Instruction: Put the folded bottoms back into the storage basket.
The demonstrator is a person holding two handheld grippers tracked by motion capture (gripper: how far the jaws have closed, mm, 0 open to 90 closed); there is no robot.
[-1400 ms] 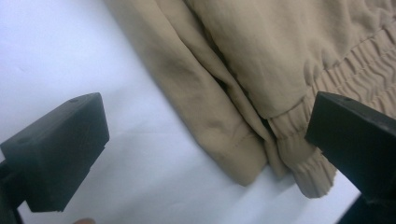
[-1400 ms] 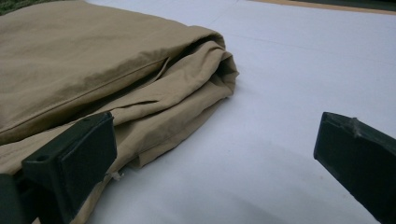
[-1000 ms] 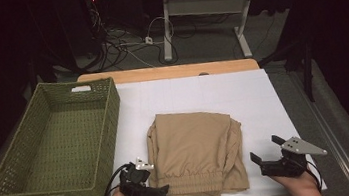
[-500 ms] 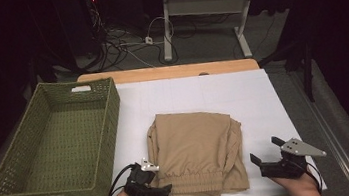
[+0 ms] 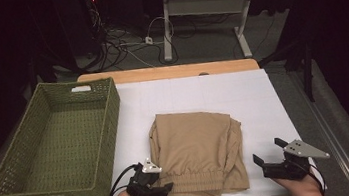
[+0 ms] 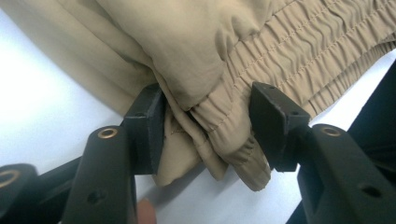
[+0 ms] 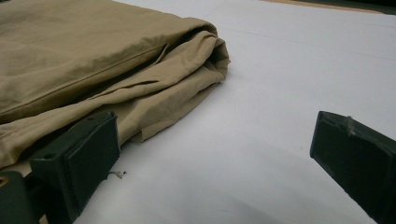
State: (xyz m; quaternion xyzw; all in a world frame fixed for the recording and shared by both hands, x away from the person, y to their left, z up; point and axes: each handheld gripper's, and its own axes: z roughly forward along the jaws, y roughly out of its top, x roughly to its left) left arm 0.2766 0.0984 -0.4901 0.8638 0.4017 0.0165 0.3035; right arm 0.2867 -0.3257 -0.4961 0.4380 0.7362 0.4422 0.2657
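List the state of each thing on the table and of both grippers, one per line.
Tan garment: folded, lying flat on the white table cover.
Green basket: upright, empty, beside the garment.
Left gripper: open, jaws straddling the garment's elastic waistband corner, not clamped.
Right gripper: open wide, on the cover just right of the garment, gripping nothing.

White table top (image 5: 202, 94), wooden strip along far edge. Green woven basket (image 5: 54, 143) on left side, near left corner hanging past table's white sheet. Folded tan trousers (image 5: 196, 148) lie flat at centre-front, just right of basket, elastic waistband toward near edge. Tiny thread scrap (image 7: 116, 174) on surface beside trousers.
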